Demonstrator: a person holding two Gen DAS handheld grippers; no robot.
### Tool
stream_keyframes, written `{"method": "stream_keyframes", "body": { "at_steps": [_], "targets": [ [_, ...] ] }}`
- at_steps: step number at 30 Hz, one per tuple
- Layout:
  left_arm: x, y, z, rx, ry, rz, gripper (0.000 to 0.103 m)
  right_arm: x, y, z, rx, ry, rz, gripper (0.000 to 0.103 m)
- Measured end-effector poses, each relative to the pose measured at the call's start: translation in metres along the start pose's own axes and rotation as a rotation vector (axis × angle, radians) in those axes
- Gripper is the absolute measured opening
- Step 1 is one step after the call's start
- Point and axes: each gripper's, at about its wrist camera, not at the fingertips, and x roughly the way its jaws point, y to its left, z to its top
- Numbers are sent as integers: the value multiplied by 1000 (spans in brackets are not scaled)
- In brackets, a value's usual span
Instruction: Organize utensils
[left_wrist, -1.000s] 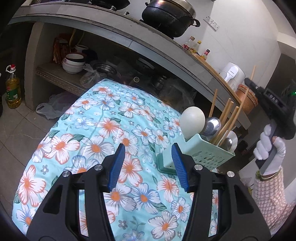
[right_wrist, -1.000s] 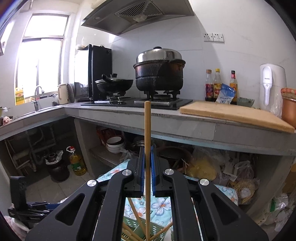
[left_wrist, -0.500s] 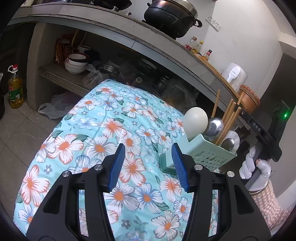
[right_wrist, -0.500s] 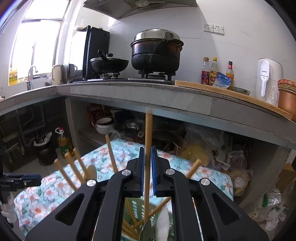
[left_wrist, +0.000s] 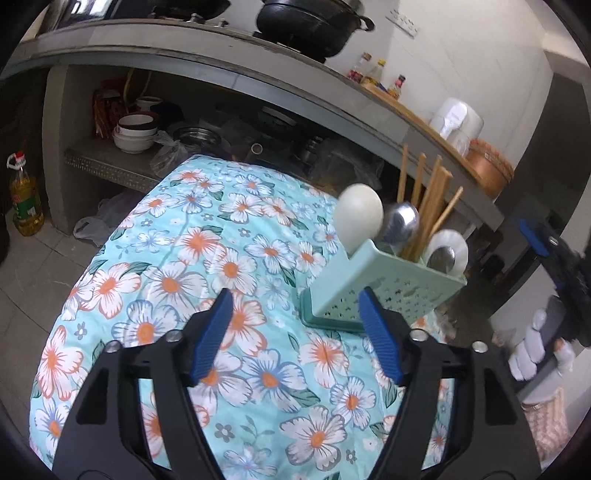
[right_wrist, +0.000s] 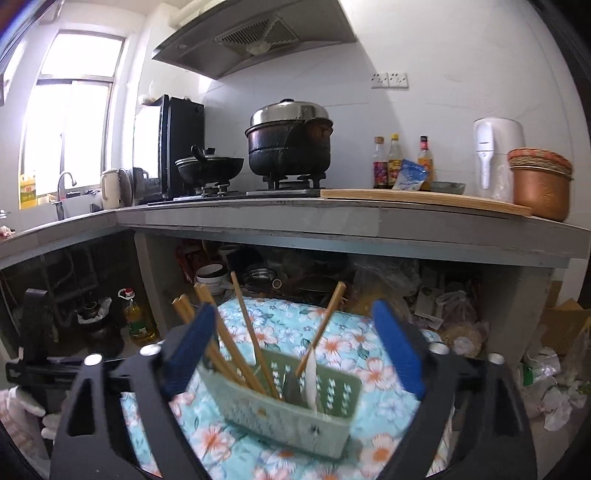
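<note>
Chopsticks (right_wrist: 221, 334) are all standing in the green utensil holder (right_wrist: 291, 413) now, poking up at loose angles next to a white spoon (left_wrist: 360, 218) and a metal spoon (left_wrist: 400, 225). The holder sits on the worktop with the floral cloth (left_wrist: 184, 258), toward its right side in the left wrist view.

Right tongs (right_wrist: 293, 350) have just been opening and now stand really wide, nothing gripped. The holder shows in the gap between the blue pads (right_wrist: 397, 350), but they aren't pressing on it or on any stick.

Left tongs (left_wrist: 295, 332) have been opening too and hold nothing, just cloth between the pads, with the right pad overlapping the holder's near corner in the view.

A gloved hand (left_wrist: 532, 354) holding the other tool shows at the right edge.
</note>
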Motion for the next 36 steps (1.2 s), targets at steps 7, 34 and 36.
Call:
{"method": "stream_keyframes", "body": {
  "at_steps": [7,34,36],
  "targets": [
    [-2,-41,-6,77,-55,201,95,-25,3,-43,18,123,-62,97],
    [-12,-115,-38,211,12,418,95,-68,-4,-74,134,295,-249,97],
    [-12,-116,-38,212,10,430,95,-68,-7,-73,142,297,-266,97]
  ]
}}
